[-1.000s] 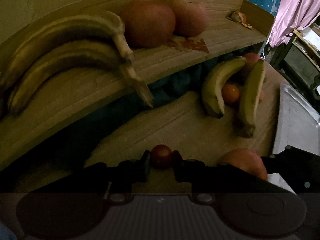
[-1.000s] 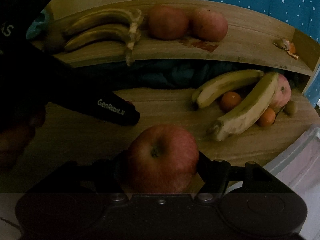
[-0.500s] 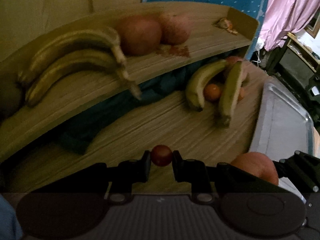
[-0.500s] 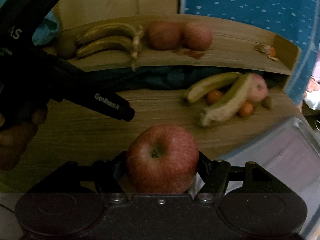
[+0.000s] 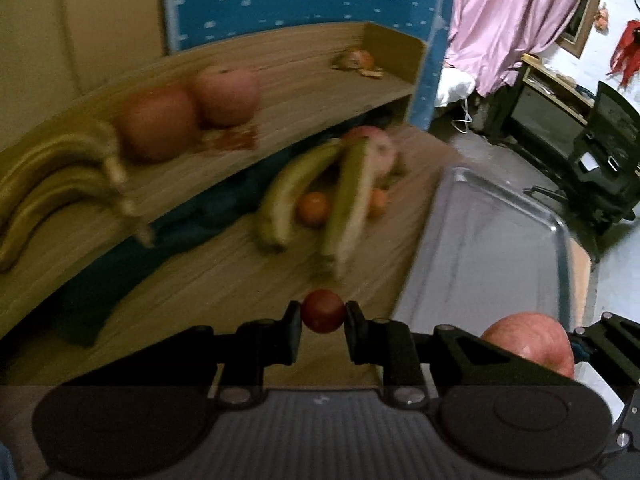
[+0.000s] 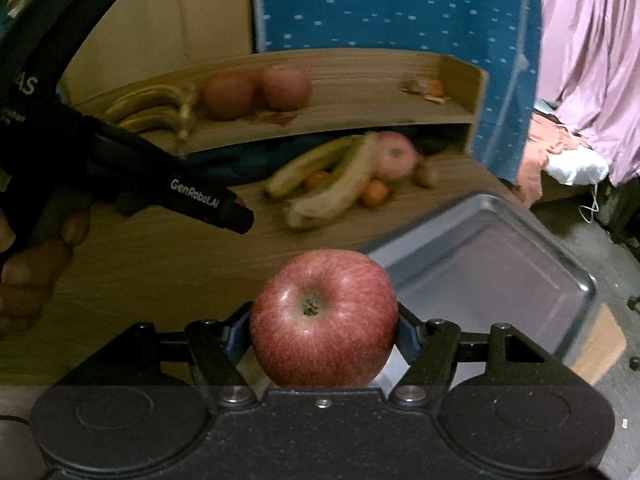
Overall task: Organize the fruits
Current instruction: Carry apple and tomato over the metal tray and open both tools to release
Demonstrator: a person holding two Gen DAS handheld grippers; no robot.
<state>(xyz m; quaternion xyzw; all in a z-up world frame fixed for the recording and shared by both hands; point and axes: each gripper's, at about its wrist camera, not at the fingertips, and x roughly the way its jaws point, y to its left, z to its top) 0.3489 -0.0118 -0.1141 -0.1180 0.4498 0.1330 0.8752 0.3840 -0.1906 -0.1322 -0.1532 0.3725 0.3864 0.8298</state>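
Note:
My left gripper is shut on a small round red fruit, held above the wooden table. My right gripper is shut on a large red apple, stem end toward the camera; the same apple shows at the lower right of the left wrist view. A metal tray lies on the table just beyond the apple, and in the left wrist view the tray is right of the small fruit. The left gripper's black body crosses the right wrist view, a hand behind it.
A raised wooden shelf carries two bananas, two apples and peel scraps. On the table below lie two bananas, small oranges and an apple. Dark cloth sits under the shelf. Pink curtain and furniture stand at right.
Both grippers have pulled back from the shelf and swung right with their fruits still held; the metal tray has come into fuller view ahead of them.

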